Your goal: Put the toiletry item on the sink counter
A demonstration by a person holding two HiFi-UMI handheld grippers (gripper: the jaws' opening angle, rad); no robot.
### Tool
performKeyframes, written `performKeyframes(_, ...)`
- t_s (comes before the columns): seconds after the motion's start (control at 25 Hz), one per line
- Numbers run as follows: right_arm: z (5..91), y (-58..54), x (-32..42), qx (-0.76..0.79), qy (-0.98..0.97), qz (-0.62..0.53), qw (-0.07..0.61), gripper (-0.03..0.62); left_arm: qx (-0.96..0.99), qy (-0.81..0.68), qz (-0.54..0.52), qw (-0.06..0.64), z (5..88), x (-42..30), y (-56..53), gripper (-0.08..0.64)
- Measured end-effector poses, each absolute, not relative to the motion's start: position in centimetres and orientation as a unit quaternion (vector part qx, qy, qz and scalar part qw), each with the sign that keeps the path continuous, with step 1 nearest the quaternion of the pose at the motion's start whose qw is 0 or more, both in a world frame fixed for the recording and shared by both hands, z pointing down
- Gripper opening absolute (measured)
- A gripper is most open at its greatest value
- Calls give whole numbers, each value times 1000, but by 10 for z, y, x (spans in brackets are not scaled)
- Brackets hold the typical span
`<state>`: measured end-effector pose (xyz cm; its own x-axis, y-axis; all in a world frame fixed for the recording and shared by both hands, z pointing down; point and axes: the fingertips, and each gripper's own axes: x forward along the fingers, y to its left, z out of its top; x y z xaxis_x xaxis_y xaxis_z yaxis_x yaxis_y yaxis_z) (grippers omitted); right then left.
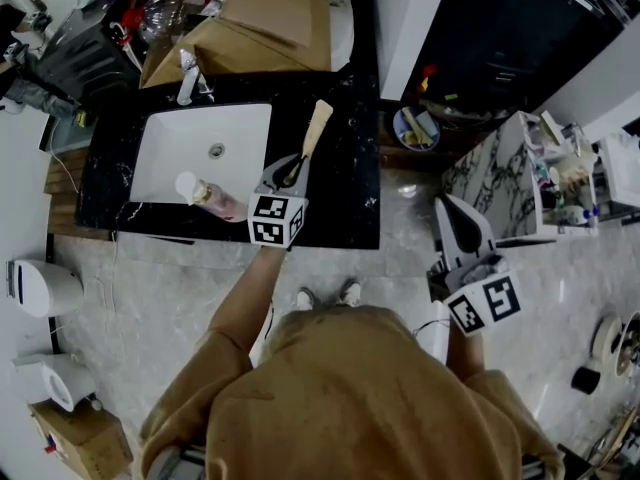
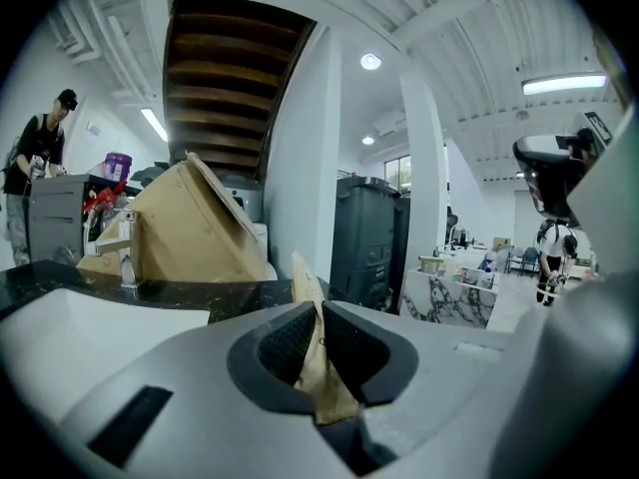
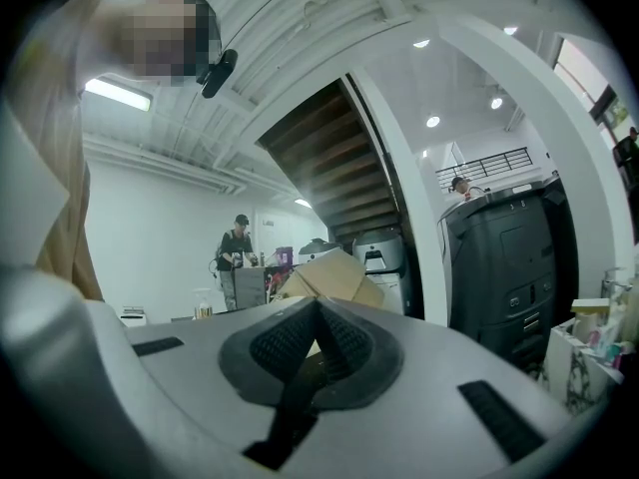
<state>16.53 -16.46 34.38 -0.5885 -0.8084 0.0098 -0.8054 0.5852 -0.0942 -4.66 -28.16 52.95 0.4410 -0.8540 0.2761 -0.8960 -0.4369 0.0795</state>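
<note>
Left claw (image 2: 313, 319): clamped on tan item (image 1: 317, 124), held low over table (image 1: 347, 186) beside sink (image 1: 168, 158), probably for set-down.
Right claw (image 3: 318, 309): together, empty, off to the side.

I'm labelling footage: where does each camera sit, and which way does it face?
Head view: on the person's head, looking down at the black marble sink counter; tan sleeves, left gripper and right gripper show.
Left gripper view: rides that gripper, facing across the counter; jaws shut on a flat tan toiletry item.
Right gripper view: rides that gripper, facing across the room; jaws shut, empty.
All share the brown cardboard box.
</note>
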Motion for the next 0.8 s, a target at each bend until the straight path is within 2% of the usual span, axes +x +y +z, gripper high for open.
performKeyframes(0.8,347,-150,184,-480,876,-49,8,3,839,-493,183,138,587,-33,-300,25)
